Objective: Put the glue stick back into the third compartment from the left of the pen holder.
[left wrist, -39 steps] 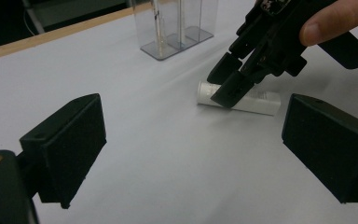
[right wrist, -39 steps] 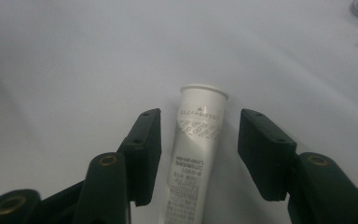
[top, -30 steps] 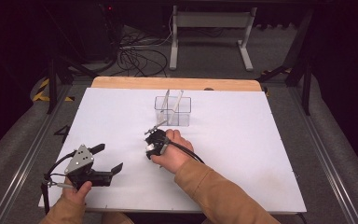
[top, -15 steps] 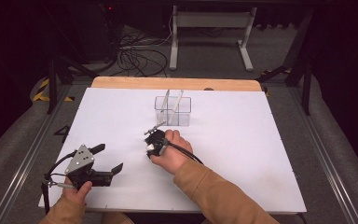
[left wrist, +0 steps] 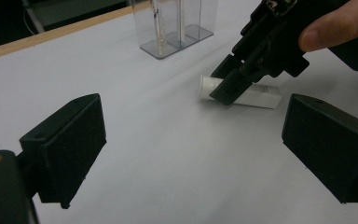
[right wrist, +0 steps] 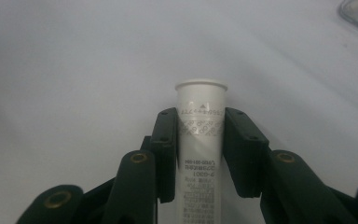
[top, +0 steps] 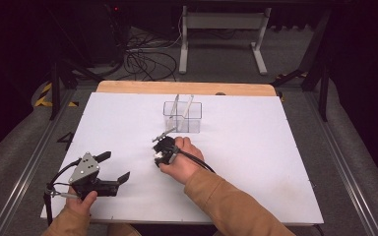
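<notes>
A white labelled tube [right wrist: 201, 140] lies flat on the white table. My right gripper [right wrist: 200, 126] points down at it, and its jaws have just been closing with the tube between them. Both pads now press on the tube's sides just below its cap, so the gripper is shut on it. In the high view the right gripper [top: 161, 153] is at the table's middle, under a hand. From the left gripper view I see the tube [left wrist: 249, 95] with a right jaw across it. My left gripper [top: 115, 166] rests at the near left, open, with nothing between its jaws.
A clear plastic holder [top: 182, 117] with two thin sticks leaning in it stands just beyond the right gripper. The white table sheet [top: 256, 147] ends at a wooden strip at the back. Cables and a metal stand lie on the floor behind.
</notes>
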`<act>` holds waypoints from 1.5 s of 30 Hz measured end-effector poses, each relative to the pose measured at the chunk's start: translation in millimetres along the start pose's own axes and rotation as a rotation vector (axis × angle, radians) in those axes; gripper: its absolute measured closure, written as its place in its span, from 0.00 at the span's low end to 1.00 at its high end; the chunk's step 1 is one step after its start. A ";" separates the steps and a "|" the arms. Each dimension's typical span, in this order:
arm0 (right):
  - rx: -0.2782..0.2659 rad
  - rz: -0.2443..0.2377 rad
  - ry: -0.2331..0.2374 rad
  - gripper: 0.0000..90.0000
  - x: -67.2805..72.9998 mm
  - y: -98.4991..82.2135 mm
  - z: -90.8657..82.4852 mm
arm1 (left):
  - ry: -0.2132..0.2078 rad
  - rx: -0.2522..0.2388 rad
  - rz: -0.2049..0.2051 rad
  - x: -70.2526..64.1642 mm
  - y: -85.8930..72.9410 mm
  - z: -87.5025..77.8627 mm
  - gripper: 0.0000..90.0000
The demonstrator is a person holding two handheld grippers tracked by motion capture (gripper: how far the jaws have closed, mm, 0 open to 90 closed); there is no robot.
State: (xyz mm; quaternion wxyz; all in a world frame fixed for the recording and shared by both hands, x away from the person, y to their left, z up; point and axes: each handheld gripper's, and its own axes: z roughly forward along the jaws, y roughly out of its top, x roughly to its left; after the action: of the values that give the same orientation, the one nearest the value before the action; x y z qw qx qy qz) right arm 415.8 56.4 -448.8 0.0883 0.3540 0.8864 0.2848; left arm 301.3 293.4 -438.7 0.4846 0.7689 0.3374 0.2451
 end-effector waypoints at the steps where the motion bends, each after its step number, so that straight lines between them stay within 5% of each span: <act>1: -0.010 0.000 0.002 0.75 0.0 0.4 -1.9 | 0.000 0.000 0.000 0.0 0.0 0.0 0.08; 28: -0.180 -0.023 0.072 0.75 -6.1 6.7 -49.4 | -0.001 0.001 0.001 -0.5 0.4 1.0 0.08; 45: -0.407 -0.020 0.095 0.75 -32.5 17.9 -86.3 | -0.001 0.001 -0.001 -0.5 0.5 1.4 0.08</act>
State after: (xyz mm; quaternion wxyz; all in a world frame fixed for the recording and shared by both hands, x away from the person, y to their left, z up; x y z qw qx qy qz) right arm 419.1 6.7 -369.3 0.1189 0.3061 0.8174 0.4734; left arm 302.0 292.1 -438.9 0.4846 0.7690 0.3379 0.2444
